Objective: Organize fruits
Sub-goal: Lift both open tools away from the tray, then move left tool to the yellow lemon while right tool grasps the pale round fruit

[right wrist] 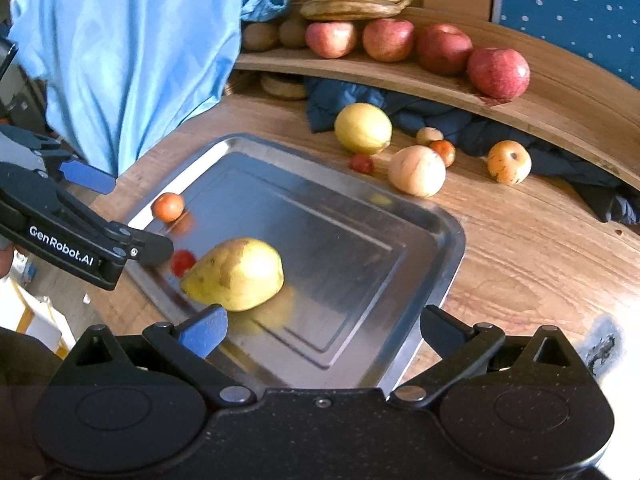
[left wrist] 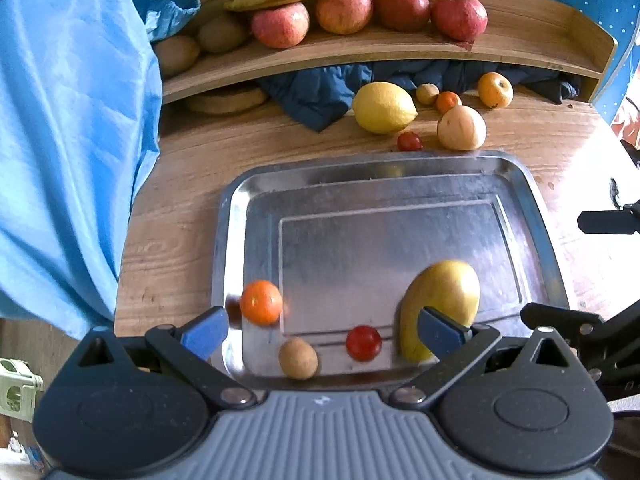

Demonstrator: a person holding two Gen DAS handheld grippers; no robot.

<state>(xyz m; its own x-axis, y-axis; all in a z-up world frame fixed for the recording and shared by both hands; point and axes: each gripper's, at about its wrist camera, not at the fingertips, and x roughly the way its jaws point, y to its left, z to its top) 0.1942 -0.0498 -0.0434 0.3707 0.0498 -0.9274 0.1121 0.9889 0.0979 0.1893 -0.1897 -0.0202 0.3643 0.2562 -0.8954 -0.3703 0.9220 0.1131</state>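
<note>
The pear lies on its side in the metal tray, near the tray's near edge, with a small orange, a red tomato and a brown round fruit beside it; I think the tray is the collecting place. The left gripper and the right gripper both hang above this edge with jaws wide and nothing between them. More fruit waits past the tray's far edge: a lemon, a pale fruit, another tomato. Apples sit on the wooden shelf.
</note>
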